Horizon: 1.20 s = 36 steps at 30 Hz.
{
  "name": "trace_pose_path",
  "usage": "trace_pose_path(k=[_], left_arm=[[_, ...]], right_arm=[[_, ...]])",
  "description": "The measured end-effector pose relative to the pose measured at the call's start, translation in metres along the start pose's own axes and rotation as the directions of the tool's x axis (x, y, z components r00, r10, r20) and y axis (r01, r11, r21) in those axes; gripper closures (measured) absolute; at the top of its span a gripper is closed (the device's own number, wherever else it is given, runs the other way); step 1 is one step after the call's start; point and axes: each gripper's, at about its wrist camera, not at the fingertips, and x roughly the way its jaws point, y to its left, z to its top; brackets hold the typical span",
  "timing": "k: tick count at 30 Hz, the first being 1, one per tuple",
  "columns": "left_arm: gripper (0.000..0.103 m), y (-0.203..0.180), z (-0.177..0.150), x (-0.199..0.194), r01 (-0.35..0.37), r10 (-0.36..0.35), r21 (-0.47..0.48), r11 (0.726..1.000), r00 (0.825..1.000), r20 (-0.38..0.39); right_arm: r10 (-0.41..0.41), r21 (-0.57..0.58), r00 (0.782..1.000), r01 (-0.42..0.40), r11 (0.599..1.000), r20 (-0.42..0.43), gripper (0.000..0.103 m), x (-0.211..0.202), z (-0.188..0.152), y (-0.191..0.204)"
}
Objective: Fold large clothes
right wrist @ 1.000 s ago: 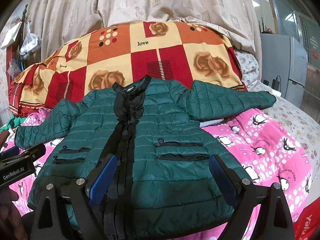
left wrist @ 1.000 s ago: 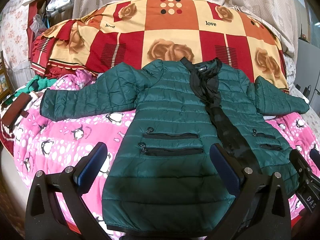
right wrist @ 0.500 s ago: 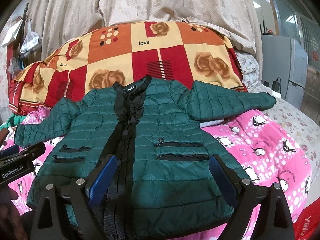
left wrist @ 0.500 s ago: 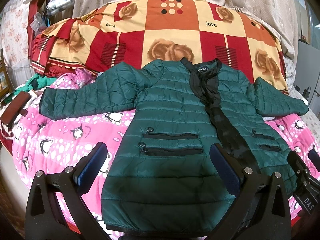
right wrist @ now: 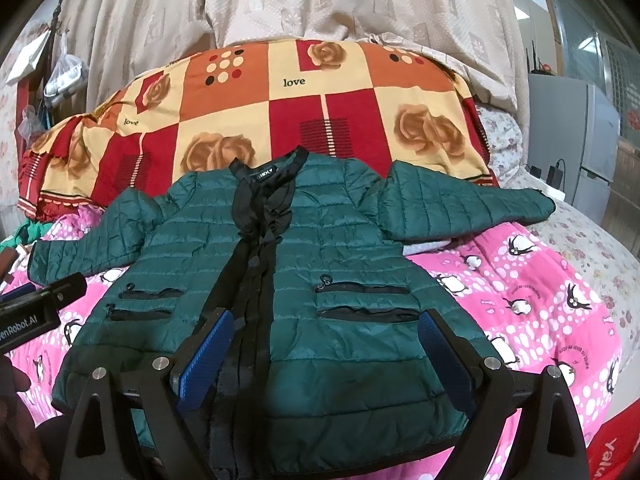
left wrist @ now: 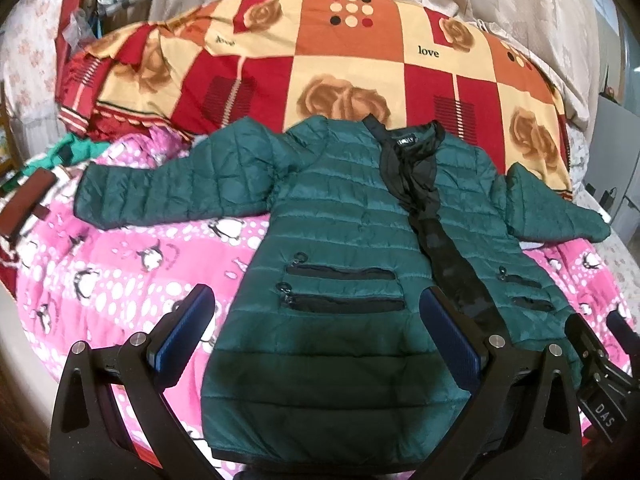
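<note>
Right now a dark green puffy jacket (left wrist: 344,248) lies flat on its back on a bed, on top of a pink penguin blanket (left wrist: 120,276). Its front faces up. A black strip (right wrist: 248,264) runs down the middle from the black collar. Both sleeves are spread out to the sides. One sleeve (left wrist: 176,184) reaches across the pink blanket, and the other sleeve (right wrist: 464,204) points toward the far edge of the bed. Each half of the front has two black zip pockets (left wrist: 344,288), one above the other.

The left tool (left wrist: 316,328) hovers over the bottom part of the jacket. Its two fingers with blue pads (left wrist: 184,324) stand wide apart and hold nothing. The right tool (right wrist: 324,356) hovers over the bottom part too, near the black strip. Its fingers are also spread wide and hold nothing. In the right view, part of the left tool shows at the left edge, with a bit of a person's hand (right wrist: 16,408) below it.

Behind the jacket's collar sits a big quilt (right wrist: 320,112) with red, orange and cream squares, brown roses and the word "love". Beige curtains (right wrist: 320,0) hang behind it. A grey cabinet (right wrist: 572,140) stands off to the side of the bed.
</note>
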Motion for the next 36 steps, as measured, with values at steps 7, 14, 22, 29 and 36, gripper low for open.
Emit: trace_pose_path(k=[7, 14, 22, 29, 36], left_arm=[[0.0, 0.034, 0.027, 0.016, -0.009, 0.009, -0.053, 0.999, 1.0, 0.012], [0.001, 0.104, 0.051, 0.051, -0.135, 0.135, -0.052, 0.99, 0.991, 0.003], [0.001, 0.22, 0.047, 0.094, -0.108, 0.102, -0.197, 0.974, 0.994, -0.038], [0.001, 0.319, 0.043, 0.118, -0.076, 0.078, -0.42, 0.904, 0.997, -0.013], [0.02, 0.385, 0.037, 0.159, 0.008, -0.021, -0.673, 0.74, 1.0, -0.011]], right_arm=[[-0.013, 0.012, 0.999, 0.013, 1.0, -0.03, 0.011, 0.016, 0.015, -0.001], [-0.036, -0.104, 0.999, 0.034, 0.994, -0.02, 0.012, 0.02, 0.01, 0.025], [-0.029, -0.123, 1.0, 0.03, 0.992, 0.01, 0.012, 0.012, 0.009, 0.03], [-0.005, -0.101, 1.0, 0.003, 0.995, -0.021, 0.012, 0.017, 0.01, 0.027], [0.001, -0.096, 0.999, -0.005, 0.995, -0.039, 0.012, 0.022, 0.009, 0.026]])
